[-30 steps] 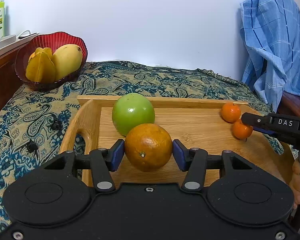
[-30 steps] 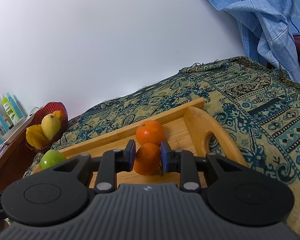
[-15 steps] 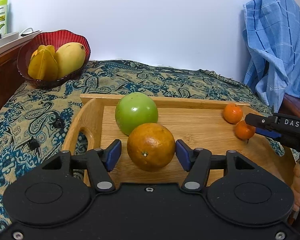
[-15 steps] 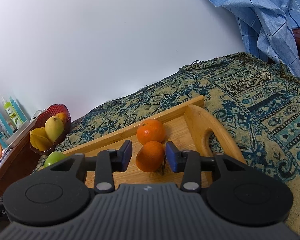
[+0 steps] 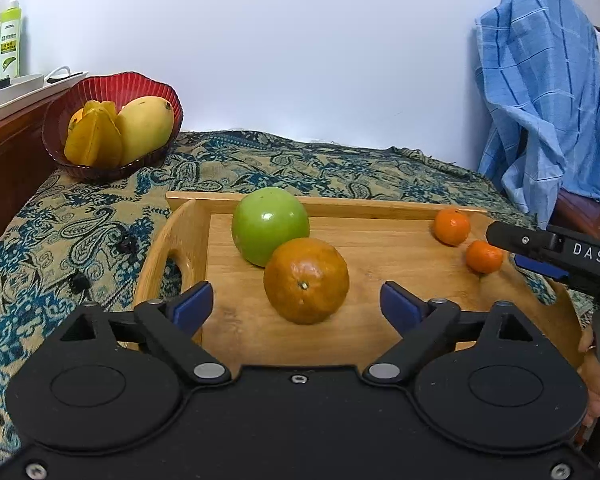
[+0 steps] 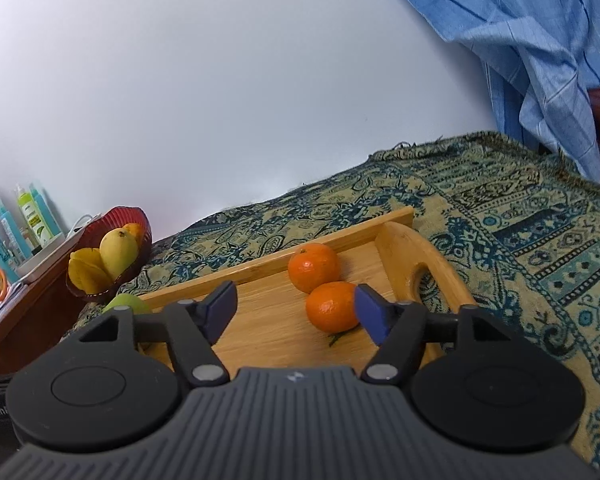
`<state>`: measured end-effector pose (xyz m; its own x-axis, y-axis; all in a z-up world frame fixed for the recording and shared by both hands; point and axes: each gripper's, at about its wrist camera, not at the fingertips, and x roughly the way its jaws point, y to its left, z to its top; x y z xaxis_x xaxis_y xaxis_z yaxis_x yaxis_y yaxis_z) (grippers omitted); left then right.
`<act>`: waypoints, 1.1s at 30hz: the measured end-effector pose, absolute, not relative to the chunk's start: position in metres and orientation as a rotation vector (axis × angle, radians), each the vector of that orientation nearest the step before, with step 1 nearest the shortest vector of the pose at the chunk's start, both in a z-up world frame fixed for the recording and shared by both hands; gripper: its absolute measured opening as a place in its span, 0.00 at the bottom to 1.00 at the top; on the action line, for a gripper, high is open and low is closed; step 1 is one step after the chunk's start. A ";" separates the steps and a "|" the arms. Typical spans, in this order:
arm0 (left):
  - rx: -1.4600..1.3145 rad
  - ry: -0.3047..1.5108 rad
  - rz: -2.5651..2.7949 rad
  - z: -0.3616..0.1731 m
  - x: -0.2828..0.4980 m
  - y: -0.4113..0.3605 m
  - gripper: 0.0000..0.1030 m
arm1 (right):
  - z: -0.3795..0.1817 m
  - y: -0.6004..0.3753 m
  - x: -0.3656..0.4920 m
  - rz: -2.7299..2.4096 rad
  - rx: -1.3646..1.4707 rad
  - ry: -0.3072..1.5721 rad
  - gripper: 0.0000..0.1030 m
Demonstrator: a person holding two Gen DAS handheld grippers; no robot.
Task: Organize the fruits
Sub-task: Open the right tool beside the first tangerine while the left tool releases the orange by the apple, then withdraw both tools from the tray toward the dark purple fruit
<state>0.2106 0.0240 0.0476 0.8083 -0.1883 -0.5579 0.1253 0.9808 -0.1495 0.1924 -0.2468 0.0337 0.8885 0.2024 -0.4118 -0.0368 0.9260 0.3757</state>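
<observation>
A wooden tray (image 5: 380,204) lies on the patterned cloth. On it, a large orange (image 5: 306,280) rests against a green apple (image 5: 270,224). My left gripper (image 5: 296,300) is opening, and the orange sits between its blue pads untouched. Two small mandarins (image 5: 452,226) (image 5: 484,256) sit at the tray's right end. My right gripper (image 6: 296,304) is also opening; the nearer mandarin (image 6: 330,306) lies between its fingers, close to the right pad, with the other mandarin (image 6: 314,266) just behind. The apple (image 6: 124,304) peeks out at left.
A red bowl (image 5: 112,88) holding a mango (image 5: 146,128) and a starfruit (image 5: 94,140) stands at the back left. Bottles (image 5: 8,36) line a wooden shelf beyond it. Blue checked cloth (image 5: 540,100) hangs at the right. A hand (image 5: 592,380) shows beside the tray's right handle (image 6: 420,256).
Both grippers have spread their jaws. The left has let go of the large orange and the right has let go of the near mandarin; both fruits now rest on the tray.
</observation>
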 end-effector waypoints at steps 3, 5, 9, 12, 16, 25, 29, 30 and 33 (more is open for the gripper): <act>-0.106 0.594 -0.175 0.051 0.195 0.023 0.92 | 0.038 -0.245 0.173 0.133 0.341 0.437 0.82; -0.107 0.586 -0.182 0.055 0.183 0.022 0.93 | 0.042 -0.243 0.158 0.136 0.302 0.412 0.84; -0.116 0.560 -0.203 0.063 0.154 0.018 0.96 | 0.047 -0.237 0.125 0.147 0.220 0.354 0.87; -0.106 0.541 -0.212 0.067 0.128 0.013 0.98 | 0.043 -0.236 0.098 0.140 0.200 0.347 0.88; -0.079 0.525 -0.221 0.067 0.091 0.004 0.99 | 0.038 -0.231 0.063 0.131 0.153 0.330 0.88; -0.086 0.509 -0.216 0.063 0.020 -0.003 1.00 | 0.012 -0.222 -0.005 0.114 0.064 0.307 0.84; -0.076 0.506 -0.208 0.057 -0.004 -0.006 1.00 | 0.006 -0.219 -0.019 0.118 0.040 0.313 0.80; -0.073 0.507 -0.203 0.055 -0.009 -0.008 1.00 | 0.006 -0.219 -0.021 0.121 0.038 0.311 0.79; -0.064 0.514 -0.194 0.048 -0.019 -0.012 0.96 | 0.005 -0.217 -0.025 0.130 0.045 0.316 0.74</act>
<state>-0.0192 -0.0116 0.0482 0.8528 -0.2007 -0.4821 0.1684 0.9796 -0.1099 -0.0253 -0.2173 0.0049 0.9421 0.1347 -0.3073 -0.1205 0.9906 0.0647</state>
